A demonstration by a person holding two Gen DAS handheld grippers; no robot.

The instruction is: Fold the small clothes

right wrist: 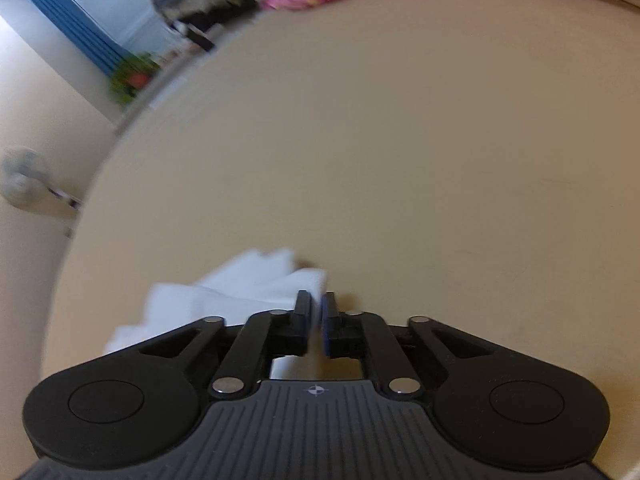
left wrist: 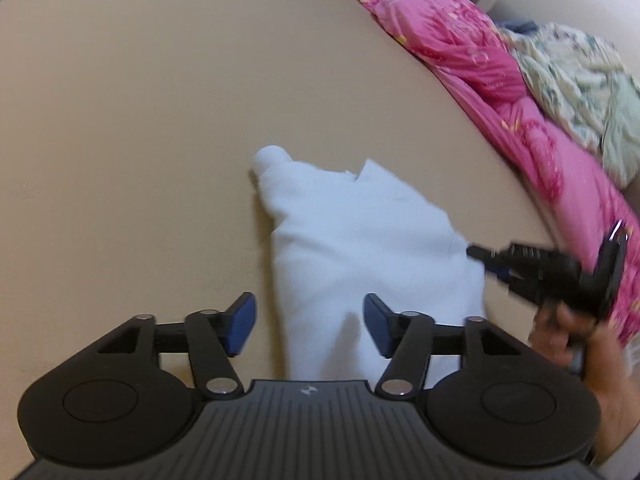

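We see a soft white cloth, bunched and creased, on the smooth beige bed. Our left gripper hangs over it, jaws wide apart; the right gripper pinches its 3 o'clock edge. Pink quilt at 2.

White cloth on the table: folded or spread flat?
Partly folded: the white cloth lies bunched on the table, layers overlapping, one end rolled into a narrow tip, not flat.

A pink quilt and floral bedding lie bunched along the beige surface.
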